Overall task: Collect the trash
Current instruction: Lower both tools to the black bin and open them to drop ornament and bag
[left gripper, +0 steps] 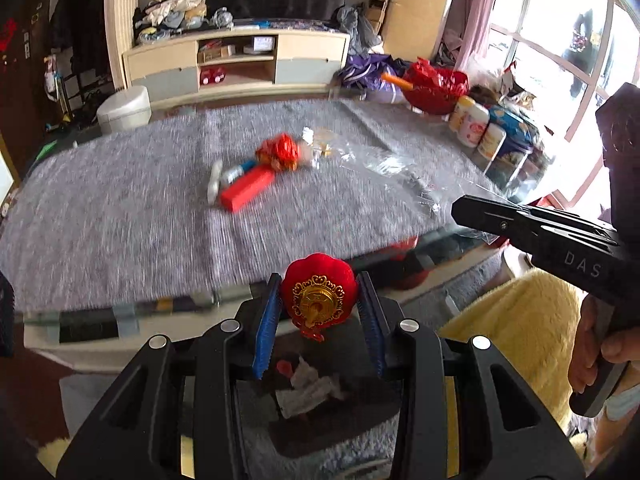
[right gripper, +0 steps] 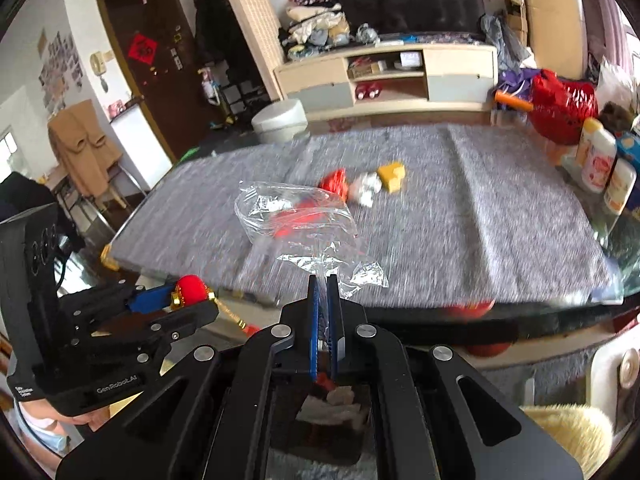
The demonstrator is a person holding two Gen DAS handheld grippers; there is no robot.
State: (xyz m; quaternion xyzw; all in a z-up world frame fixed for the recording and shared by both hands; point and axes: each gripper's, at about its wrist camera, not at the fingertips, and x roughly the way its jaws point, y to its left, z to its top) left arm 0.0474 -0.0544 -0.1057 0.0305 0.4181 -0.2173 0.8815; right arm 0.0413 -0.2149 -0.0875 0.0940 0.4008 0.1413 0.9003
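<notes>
Left wrist view: left gripper (left gripper: pixel 319 304) clamped on one red lantern ornament (left gripper: pixel 319 297); right gripper (right gripper: pixel 323 300) pinching one clear plastic bag (right gripper: pixel 296 220) — one red box (left gripper: pixel 248 190) on grey-clothed table (left gripper: pixel 120 216), TV cabinet (left gripper: pixel 236 64) behind.

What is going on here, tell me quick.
A person is clearing trash off a grey-covered table with two handheld grippers. The left gripper is shut on a red and gold ornament; the right gripper pinches the edge of a clear plastic bag. A red box and crumpled wrappers lie mid-table.
</notes>
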